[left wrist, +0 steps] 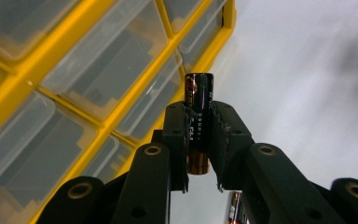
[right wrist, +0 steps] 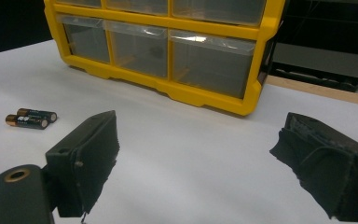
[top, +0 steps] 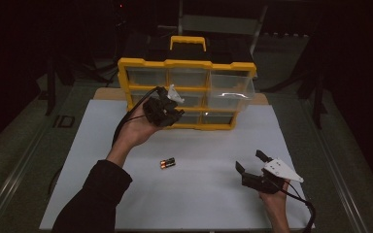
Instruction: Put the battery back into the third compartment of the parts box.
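White tabletop [top: 213, 194]: left gripper [left wrist: 199, 135] pinches 1 battery [left wrist: 198, 100] lengthwise, raised just before the yellow drawer cabinet [top: 126, 65]; right gripper [top: 252, 165] spread, empty; 2 batteries [top: 167, 163] lie between hands.

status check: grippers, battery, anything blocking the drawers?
Left gripper shut on battery, raised before drawer cabinet. Right gripper open, low over mat. Two batteries on mat. Drawers shut.
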Motion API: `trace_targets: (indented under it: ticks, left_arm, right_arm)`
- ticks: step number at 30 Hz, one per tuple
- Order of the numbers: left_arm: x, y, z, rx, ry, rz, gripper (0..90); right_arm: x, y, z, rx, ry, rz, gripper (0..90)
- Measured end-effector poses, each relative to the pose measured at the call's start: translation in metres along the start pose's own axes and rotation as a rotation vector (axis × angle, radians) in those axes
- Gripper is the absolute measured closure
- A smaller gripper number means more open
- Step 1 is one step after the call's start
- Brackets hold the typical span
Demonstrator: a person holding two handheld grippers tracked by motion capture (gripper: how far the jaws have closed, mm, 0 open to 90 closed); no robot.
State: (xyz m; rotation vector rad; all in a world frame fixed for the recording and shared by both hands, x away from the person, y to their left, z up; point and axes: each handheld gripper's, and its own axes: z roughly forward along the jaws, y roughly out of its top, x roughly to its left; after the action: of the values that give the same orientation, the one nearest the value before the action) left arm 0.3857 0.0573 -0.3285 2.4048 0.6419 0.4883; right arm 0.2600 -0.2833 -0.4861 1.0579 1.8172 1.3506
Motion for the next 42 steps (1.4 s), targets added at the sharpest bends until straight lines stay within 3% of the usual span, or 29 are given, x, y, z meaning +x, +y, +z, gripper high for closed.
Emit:
trace_targets:
  ticks: [23, 31, 42]
  left_arm:
    - [0.006, 0.017, -0.012, -0.137, 0.039, -0.041, 77.7]
    - [0.005, 0.017, -0.017, -0.202, 0.034, -0.025, 77.7]
    - [0.017, 0.019, -0.025, -0.297, -0.003, -0.062, 77.7]
  right_arm:
    - [-0.001, 0.0, 0.0, -0.002, -0.003, 0.003, 11.4]
    - [-0.001, 0.0, 0.0, -0.003, -0.005, 0.004, 11.4]
    - [-0.001, 0.0, 0.0, -0.003, -0.005, 0.003, 11.4]
